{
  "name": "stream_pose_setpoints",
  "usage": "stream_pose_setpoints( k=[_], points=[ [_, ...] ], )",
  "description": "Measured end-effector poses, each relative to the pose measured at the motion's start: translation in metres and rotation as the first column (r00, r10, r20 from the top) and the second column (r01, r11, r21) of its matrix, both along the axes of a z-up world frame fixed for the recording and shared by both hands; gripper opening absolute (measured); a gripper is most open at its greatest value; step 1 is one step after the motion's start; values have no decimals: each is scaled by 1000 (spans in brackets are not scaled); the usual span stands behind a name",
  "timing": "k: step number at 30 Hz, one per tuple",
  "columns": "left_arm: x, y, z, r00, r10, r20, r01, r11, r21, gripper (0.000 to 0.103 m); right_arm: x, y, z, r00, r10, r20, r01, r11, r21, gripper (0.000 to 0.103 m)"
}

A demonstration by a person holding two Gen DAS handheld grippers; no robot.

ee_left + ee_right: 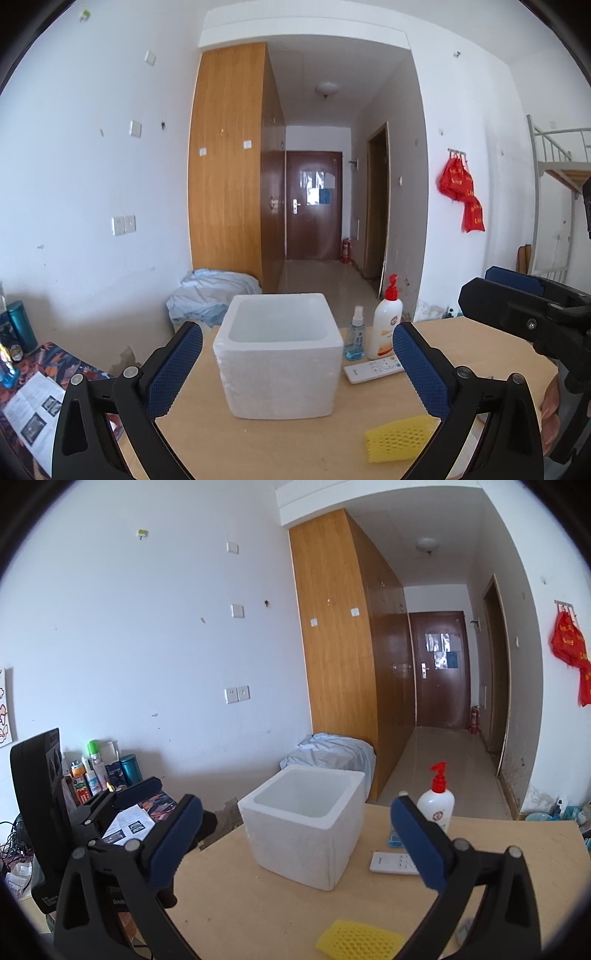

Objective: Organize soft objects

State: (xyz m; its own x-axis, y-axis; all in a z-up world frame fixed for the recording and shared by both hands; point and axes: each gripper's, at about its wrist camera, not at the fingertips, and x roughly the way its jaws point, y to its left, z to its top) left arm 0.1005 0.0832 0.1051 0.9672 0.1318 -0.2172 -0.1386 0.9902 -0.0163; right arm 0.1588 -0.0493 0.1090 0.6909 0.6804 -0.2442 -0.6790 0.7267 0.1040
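Yellow foam net [400, 437] lies near table's front edge [258, 454], both grippers' fingers [173, 369] spread, empty.

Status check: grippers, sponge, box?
Left gripper open, empty. Right gripper open, empty. Yellow sponge on table, outside foam box. Nothing blocking.

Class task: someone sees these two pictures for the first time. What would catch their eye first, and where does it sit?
A white foam box, open on top, stands in the middle of the table. A yellow foam net lies nearer the camera, right of the box. A red-capped bottle stands behind, and both open tongs frame the scene.
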Motion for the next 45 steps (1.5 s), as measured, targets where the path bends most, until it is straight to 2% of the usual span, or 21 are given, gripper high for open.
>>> stream_pose_setpoints(
  k=[7,15,25,32,39,45],
  points=[
    [-33,-24,1,1000,-24,18,23,999,24,103,-40,-22,-1,999,-16,40,16,1000,11,103],
    [-73,-45,1,996,-62,64,61,998,16,103,-82,-49,0,993,-64,97,60,997,45,103],
    [-115,-64,-18,984,-78,158,79,997,-3,103,-125,-82,-23,975,-175,136,163,982,97,103],
    [-142,-73,-48,968,-119,222,135,989,-57,103,-154,-108,-50,954,-263,144,247,961,123,103],
    [-149,-86,-90,972,-133,193,147,988,-58,103,-169,-118,-83,946,-308,102,298,949,107,103],
    [-143,-92,-107,972,-134,192,146,988,-54,103,-172,-113,-101,940,-315,131,310,949,62,103]
  ],
)
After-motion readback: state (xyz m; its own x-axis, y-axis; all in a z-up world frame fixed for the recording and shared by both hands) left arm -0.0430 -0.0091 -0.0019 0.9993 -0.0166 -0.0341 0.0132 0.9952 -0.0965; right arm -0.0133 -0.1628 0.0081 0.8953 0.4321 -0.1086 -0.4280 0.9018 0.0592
